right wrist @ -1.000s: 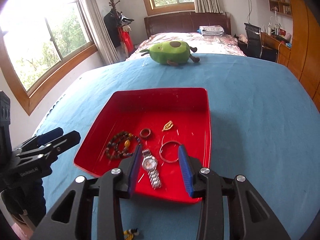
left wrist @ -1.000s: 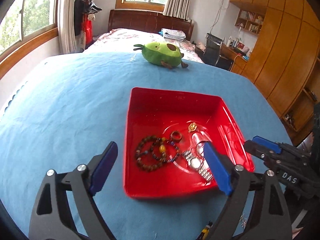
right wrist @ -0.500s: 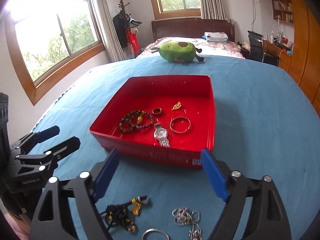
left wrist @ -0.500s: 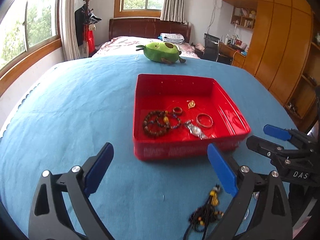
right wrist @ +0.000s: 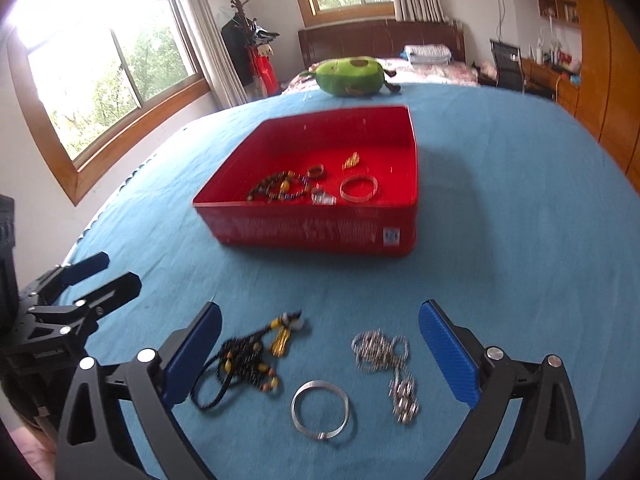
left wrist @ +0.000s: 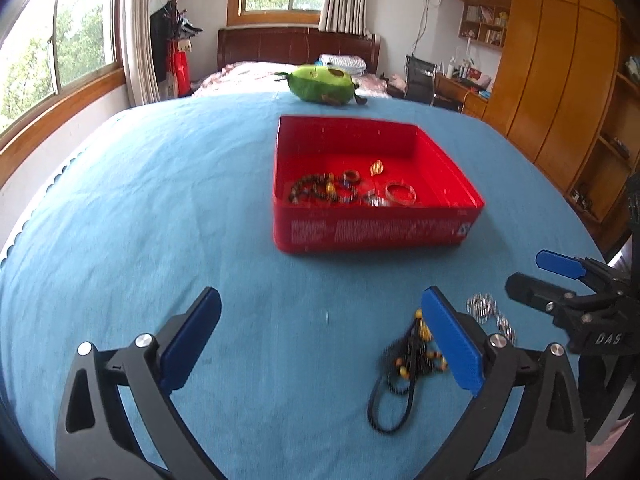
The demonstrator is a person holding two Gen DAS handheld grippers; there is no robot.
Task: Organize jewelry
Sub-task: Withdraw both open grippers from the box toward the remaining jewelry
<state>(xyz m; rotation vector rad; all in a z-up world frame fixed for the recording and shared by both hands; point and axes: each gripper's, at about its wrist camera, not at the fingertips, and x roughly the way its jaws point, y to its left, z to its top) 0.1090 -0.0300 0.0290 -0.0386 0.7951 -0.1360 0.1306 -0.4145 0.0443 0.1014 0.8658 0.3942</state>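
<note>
A red tray [left wrist: 376, 232] [right wrist: 304, 228] stands mid-table and holds bead bracelets [right wrist: 280, 190], a ring, a gold piece, a watch and a silver bangle [right wrist: 359, 188]. On the blue cloth nearer me lie a black beaded necklace [right wrist: 248, 360] [left wrist: 404, 364], a silver bangle [right wrist: 320, 410] and a silver chain [right wrist: 384, 356] [left wrist: 482, 306]. My right gripper [right wrist: 320, 312] hovers over these pieces, jaws opening wide, gripping nothing. My left gripper [left wrist: 320, 300] is to their left over bare cloth, jaws opening too, its right finger beside the necklace.
A green avocado plush [left wrist: 322, 84] [right wrist: 352, 76] lies at the table's far edge behind the tray. The blue cloth [left wrist: 160, 200] covers the whole table. A bed, windows and wooden cupboards lie beyond.
Both grippers pulled back from over the tray toward the near side of the table. The right jaws spread from narrow to wide. The loose necklace, bangle and chain came into view.
</note>
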